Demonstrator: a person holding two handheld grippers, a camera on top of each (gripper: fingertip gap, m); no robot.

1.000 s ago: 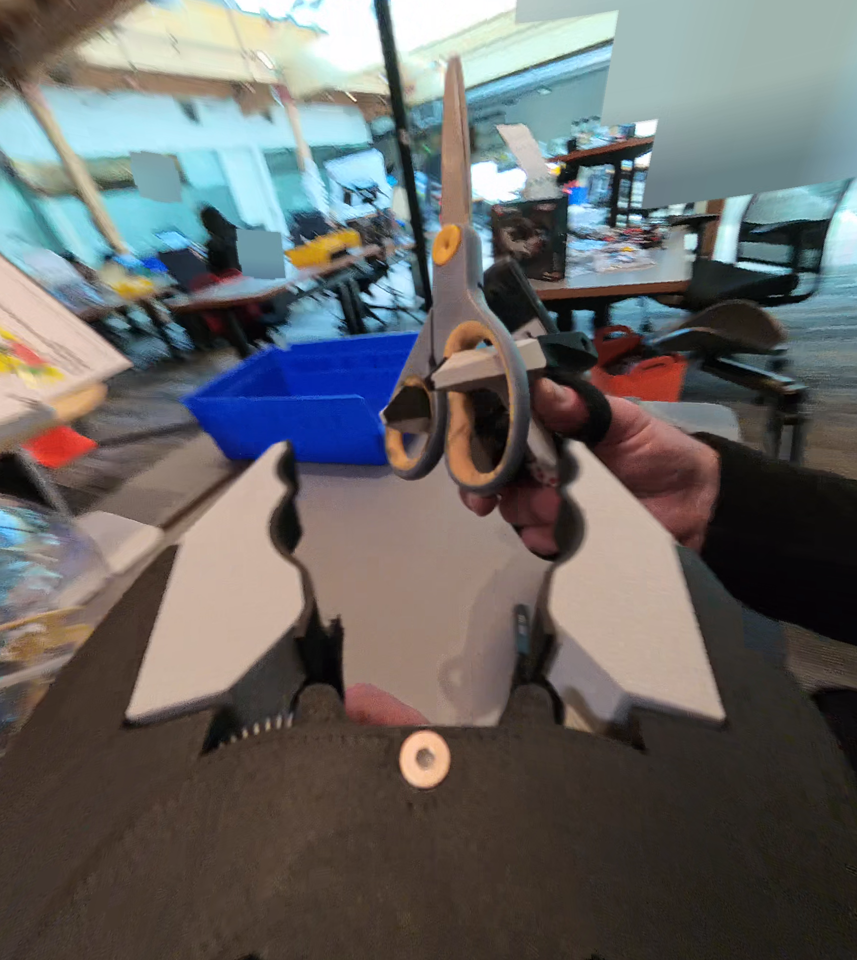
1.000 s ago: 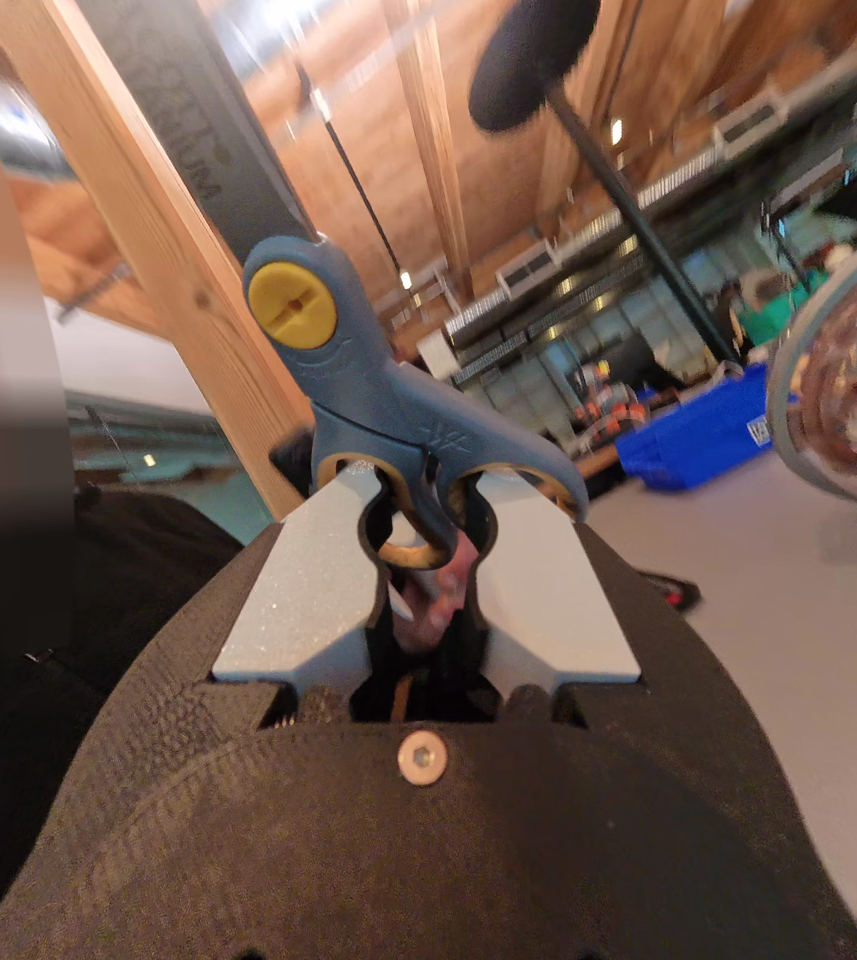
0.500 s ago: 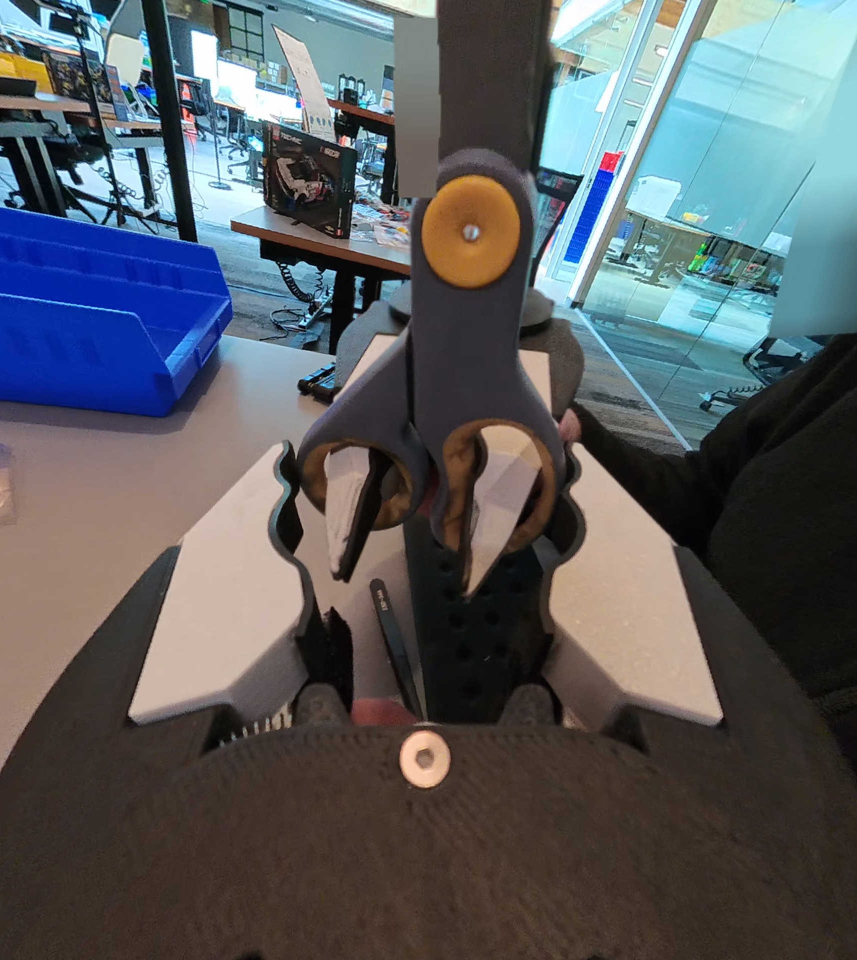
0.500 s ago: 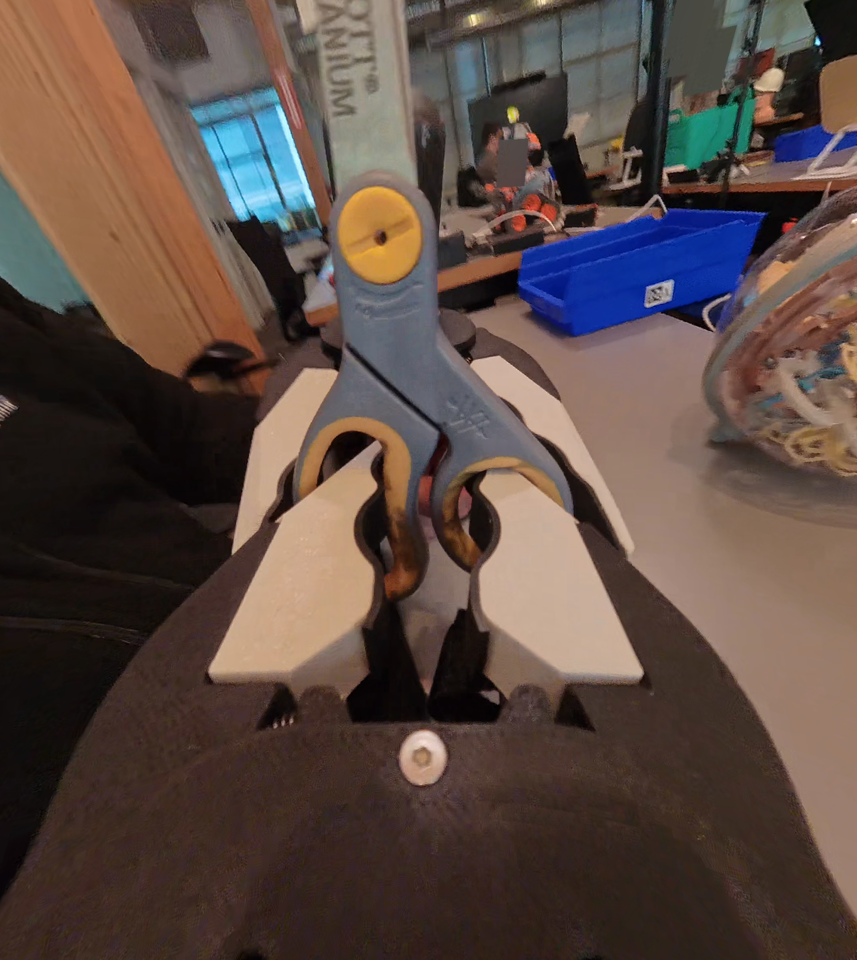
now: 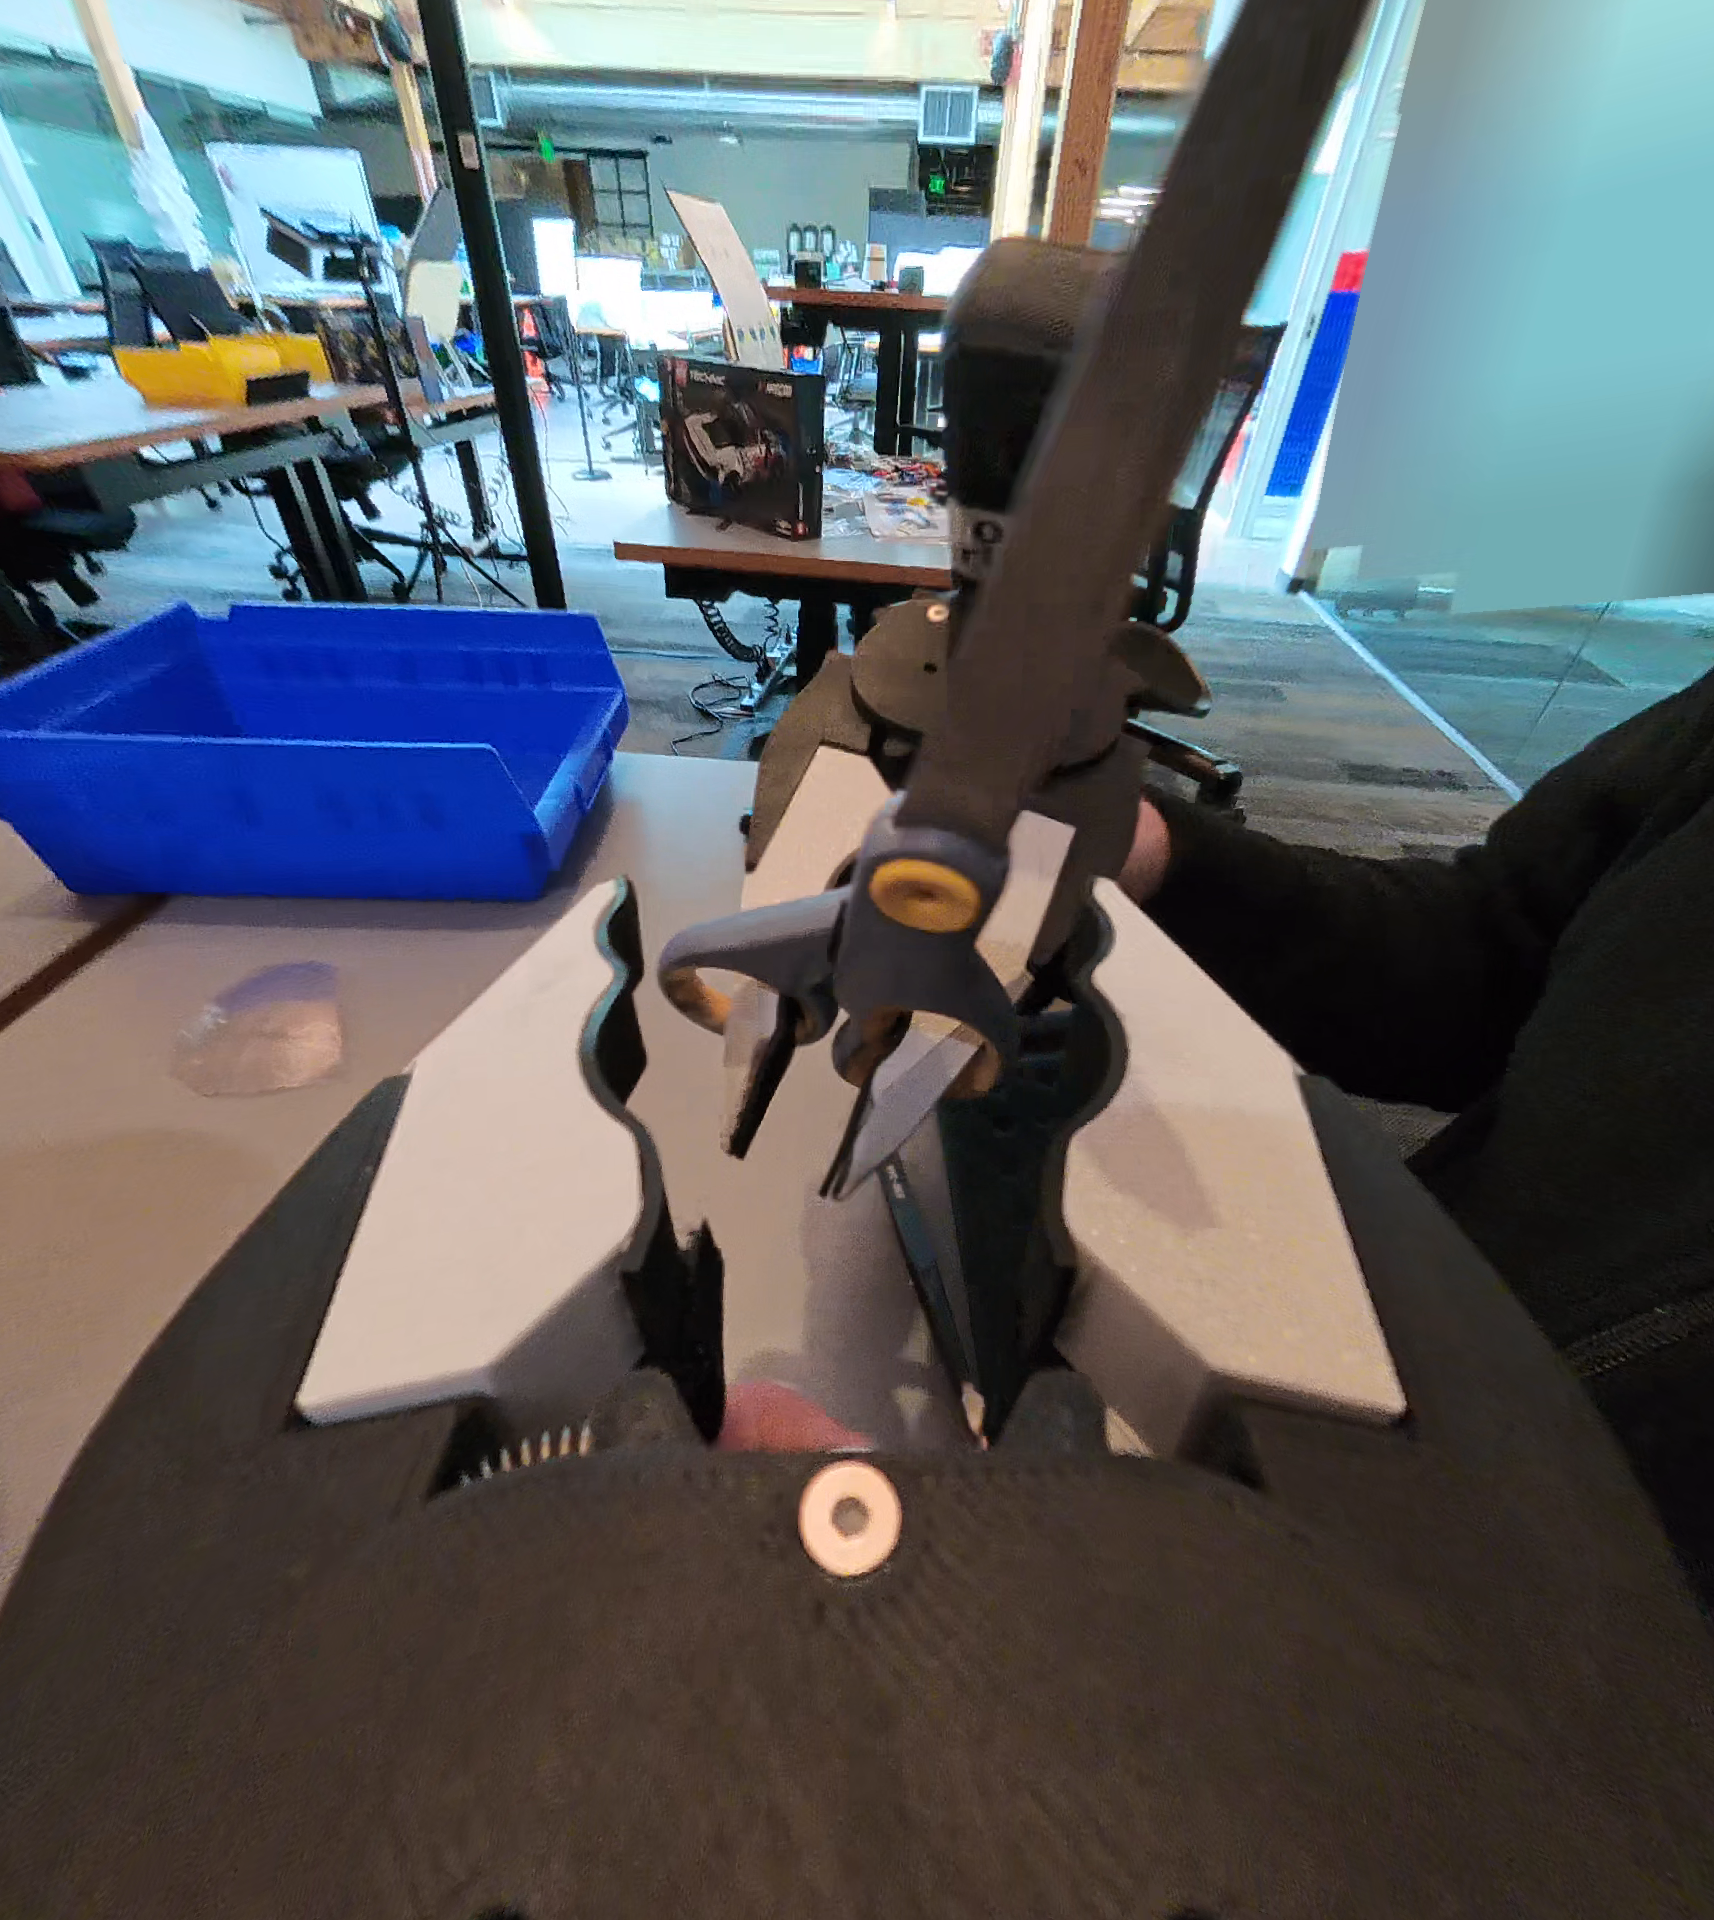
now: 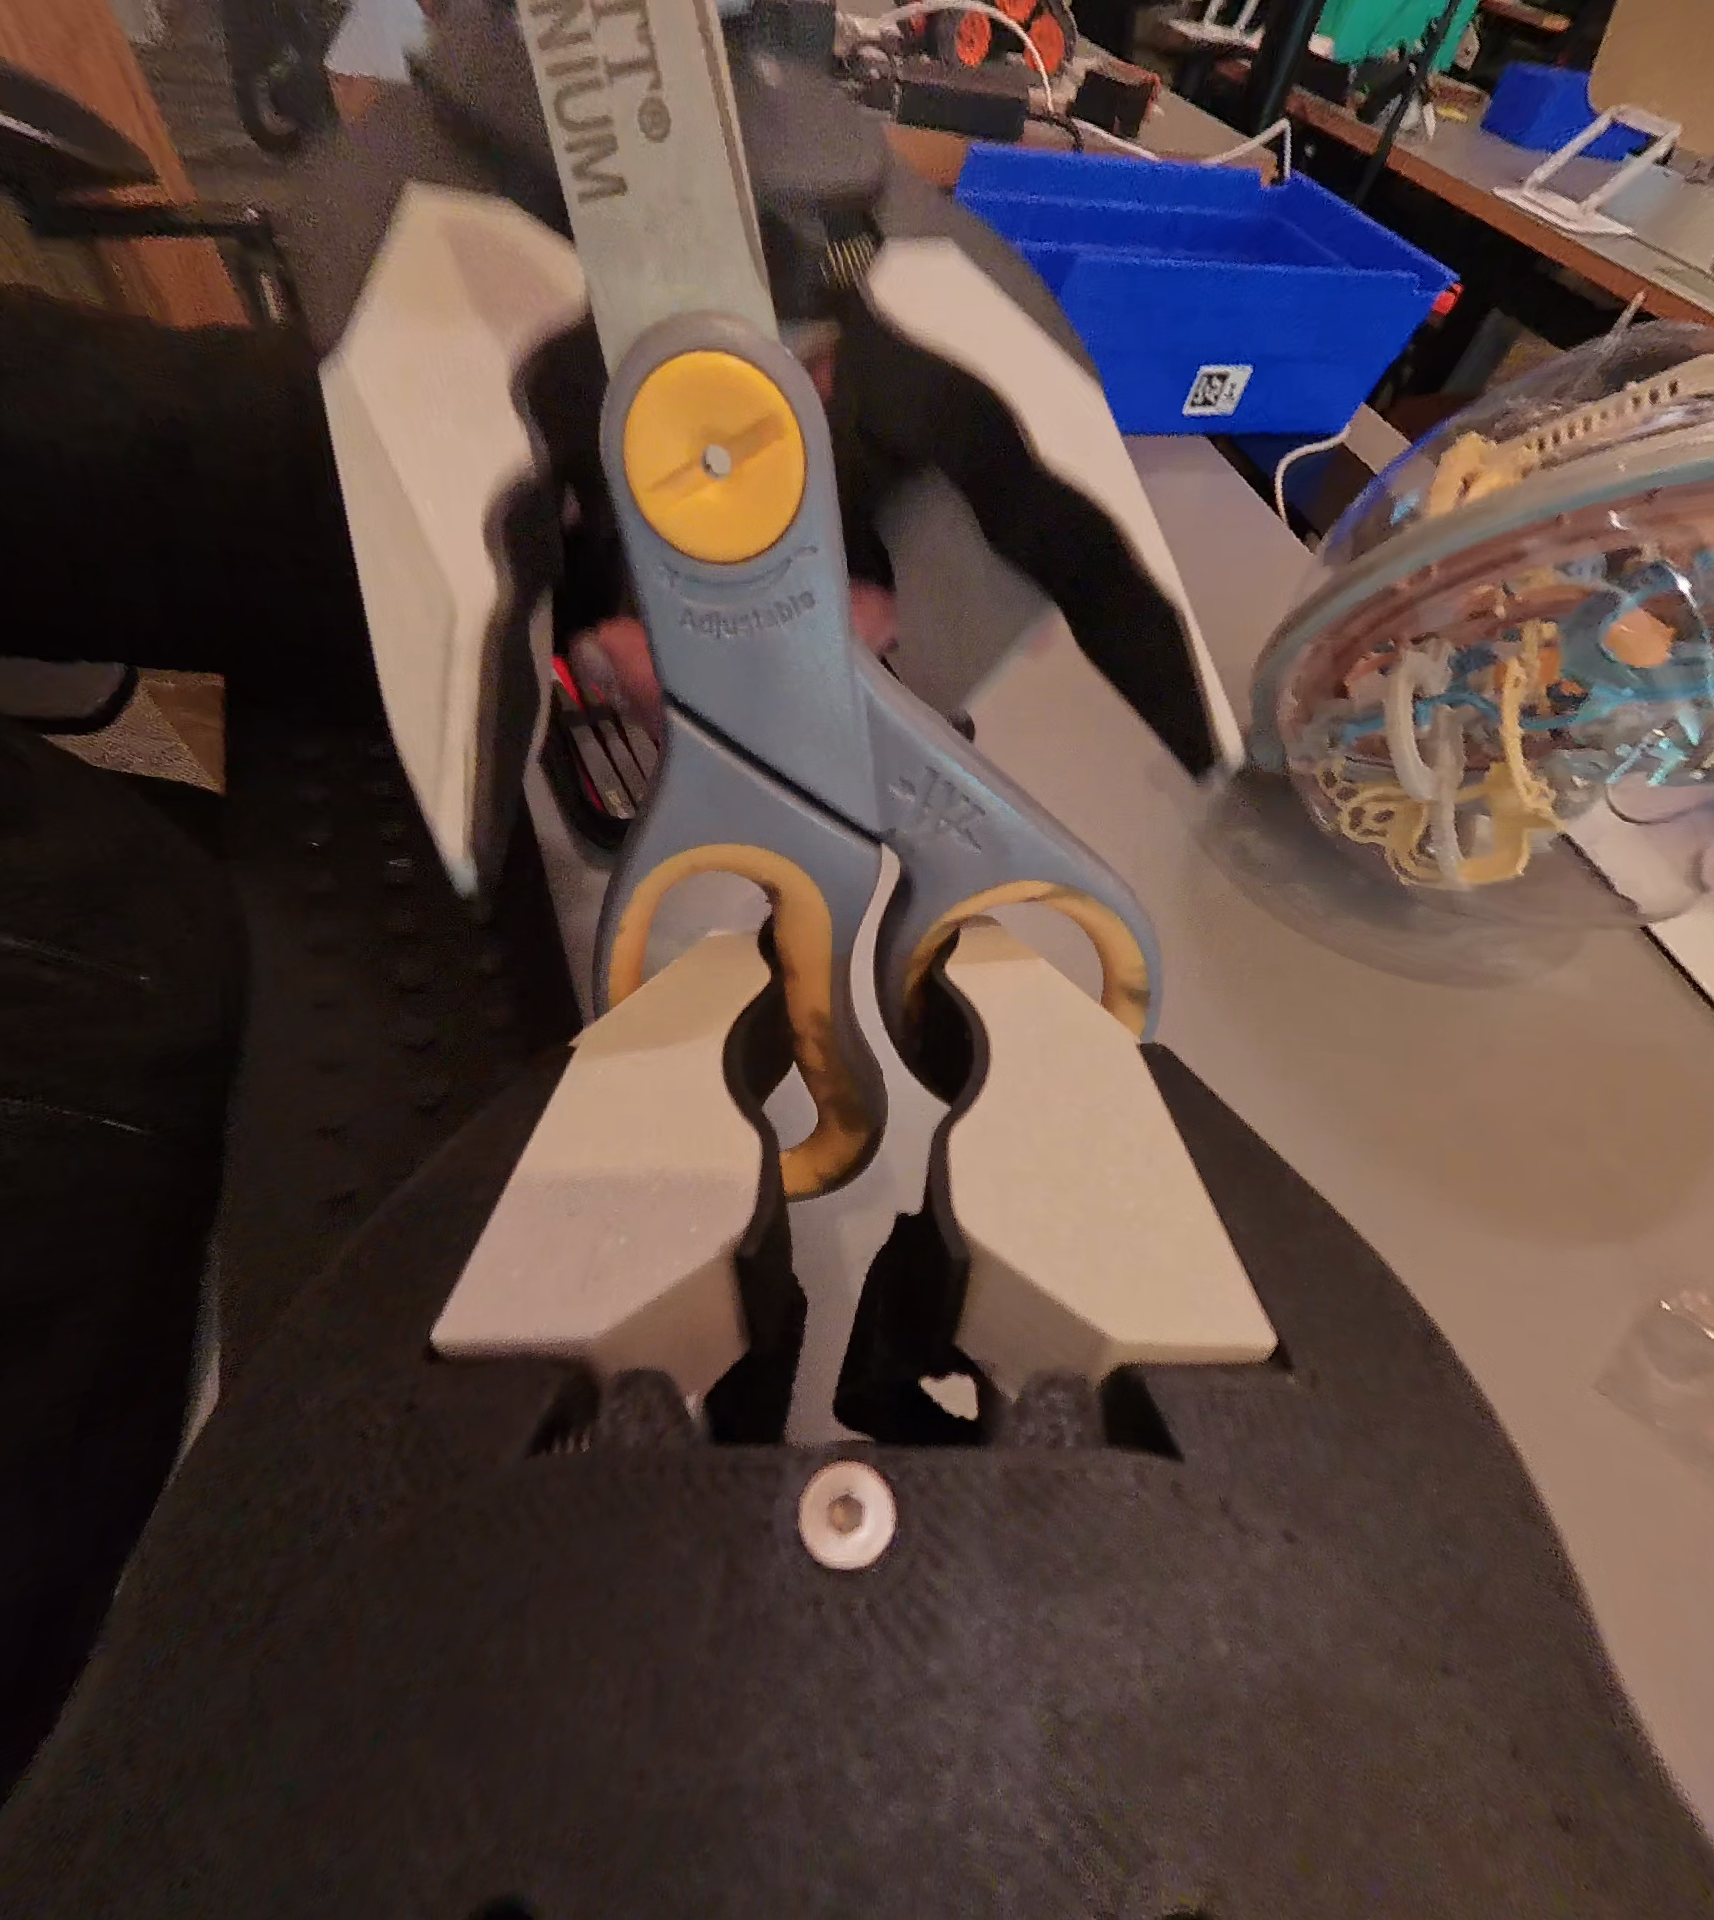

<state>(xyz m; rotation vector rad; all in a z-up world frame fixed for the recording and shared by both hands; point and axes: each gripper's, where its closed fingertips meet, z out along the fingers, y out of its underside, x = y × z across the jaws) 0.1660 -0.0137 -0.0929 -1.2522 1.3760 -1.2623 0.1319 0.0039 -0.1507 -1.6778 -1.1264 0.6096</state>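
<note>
The left claw (image 5: 868,1039) stood apart and empty, facing the grey-handled, yellow-pivoted scissors (image 5: 920,966) directly ahead, their long axis rising upright away from the grey tabletop (image 5: 105,1174). The right claw (image 6: 858,1049) was clamped on the scissors' handle loops. A blue plastic bin (image 5: 292,748) sat left; a clear sphere (image 6: 1559,665) right.
</note>
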